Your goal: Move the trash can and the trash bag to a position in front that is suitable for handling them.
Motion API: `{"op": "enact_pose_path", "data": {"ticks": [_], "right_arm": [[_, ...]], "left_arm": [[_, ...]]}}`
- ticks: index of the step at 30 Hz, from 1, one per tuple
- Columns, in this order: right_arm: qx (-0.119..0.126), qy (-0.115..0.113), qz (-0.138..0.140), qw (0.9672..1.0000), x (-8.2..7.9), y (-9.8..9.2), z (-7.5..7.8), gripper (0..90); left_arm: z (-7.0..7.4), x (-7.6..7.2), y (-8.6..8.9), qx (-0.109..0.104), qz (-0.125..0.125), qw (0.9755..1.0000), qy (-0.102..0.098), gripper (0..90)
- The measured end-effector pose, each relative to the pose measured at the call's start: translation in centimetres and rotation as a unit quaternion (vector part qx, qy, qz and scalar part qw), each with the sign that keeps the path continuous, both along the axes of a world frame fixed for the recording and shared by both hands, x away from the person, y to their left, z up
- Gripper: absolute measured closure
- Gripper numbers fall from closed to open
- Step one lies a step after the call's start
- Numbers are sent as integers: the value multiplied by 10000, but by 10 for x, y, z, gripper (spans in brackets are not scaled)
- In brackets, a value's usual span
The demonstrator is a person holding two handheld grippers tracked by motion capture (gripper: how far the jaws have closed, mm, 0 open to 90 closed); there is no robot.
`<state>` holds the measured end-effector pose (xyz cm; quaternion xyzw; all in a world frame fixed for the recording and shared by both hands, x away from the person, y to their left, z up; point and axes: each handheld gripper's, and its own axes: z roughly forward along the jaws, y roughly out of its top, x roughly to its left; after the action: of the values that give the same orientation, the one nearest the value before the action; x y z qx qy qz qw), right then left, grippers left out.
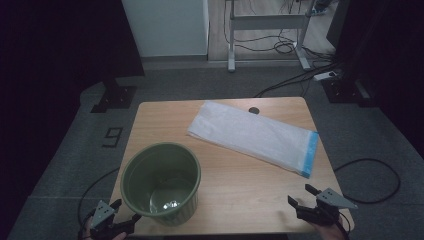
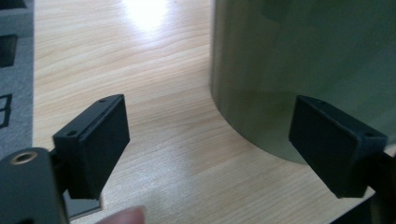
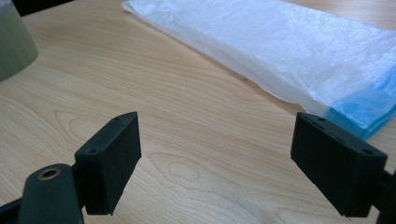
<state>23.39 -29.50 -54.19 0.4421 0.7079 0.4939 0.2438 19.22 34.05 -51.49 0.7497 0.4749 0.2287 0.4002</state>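
A round green bucket [image 1: 161, 182] stands upright on the near left part of the surface [image 1: 235, 185], its wide mouth open to the high view. Its wall is smooth, dull olive plastic, slightly tapering toward the base, with a rolled rim and faint vertical ribbing low on the outside; the glossy inner floor catches a small patch of light. In the left gripper view its curved wall [image 2: 303, 70] rises as a plain matte sheet from the wood.

Farther back and to the right lies a flat, folded plastic bag [image 1: 252, 136], long and rectangular, set at a slant across the surface. It is thin, translucent white film with a fine crinkle, and a bright blue band [image 3: 369, 107] runs along its right end.

The surface is pale wood-grain laminate with rounded corners and a small dark round hole near the far edge.

The left gripper [image 1: 126, 216] sits at the near left corner, just beside the bucket's base, jaws spread wide with nothing between them. The right gripper [image 1: 300, 196] rests near the near right corner, well short of the bag, jaws likewise wide apart and empty. The jaw pads are black, blocky and matte.
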Motion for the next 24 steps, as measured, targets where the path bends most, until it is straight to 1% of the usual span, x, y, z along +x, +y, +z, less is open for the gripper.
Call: {"op": "enact_pose_path", "data": {"ticks": [5, 9, 13, 14, 15, 16, 17, 18, 19, 20, 21, 22, 23, 24], "right_arm": [[-39, 6, -42, 10000, -1, -5, -1, 157], [-9, -8, -59, 10000, -1, -7, 0, 159], [-13, 11, -73, 10000, 0, -9, -1, 159], [-20, 20, -68, 10000, 0, -9, -1, 159], [-28, 22, -46, 10000, 0, -8, -2, 159], [-28, 22, -46, 10000, 0, -8, -2, 159], [-42, 21, -37, 10000, 0, -7, -2, 159], [-42, 21, -37, 10000, 0, -7, -2, 159], [-67, 22, -25, 10000, 0, -6, -2, 159], [-67, 22, -25, 10000, 0, -6, -2, 159], [-88, 17, -26, 10000, 0, -6, -2, 159], [-88, 17, -26, 10000, 0, -6, -2, 159], [-93, 12, -21, 10000, 0, -6, -2, 160], [-93, 12, -21, 10000, 0, -6, -2, 160]], "left_arm": [[3, -3, 0, -21, -83, 10000, -48, 96], [6, -5, -1, -47, -165, 9998, -107, 87], [13, -9, 1, -197, -403, 9987, -226, 81], [16, -11, 1, -263, -514, 9980, -256, 82], [20, -14, 0, -423, -808, 9954, -303, 78], [20, -14, 0, -423, -808, 9954, -303, 78], [23, -15, -2, -496, -947, 9937, -350, 78], [25, -15, -4, -536, -1033, 9925, -387, 78], [30, -16, -10, -558, -1254, 9895, -446, 77], [30, -16, -10, -558, -1254, 9895, -446, 77], [32, -16, -15, -536, -1359, 9881, -478, 78], [34, -16, -17, -523, -1422, 9872, -495, 78], [38, -16, -24, -463, -1547, 9855, -525, 78], [38, -16, -24, -463, -1547, 9855, -525, 78]]}}
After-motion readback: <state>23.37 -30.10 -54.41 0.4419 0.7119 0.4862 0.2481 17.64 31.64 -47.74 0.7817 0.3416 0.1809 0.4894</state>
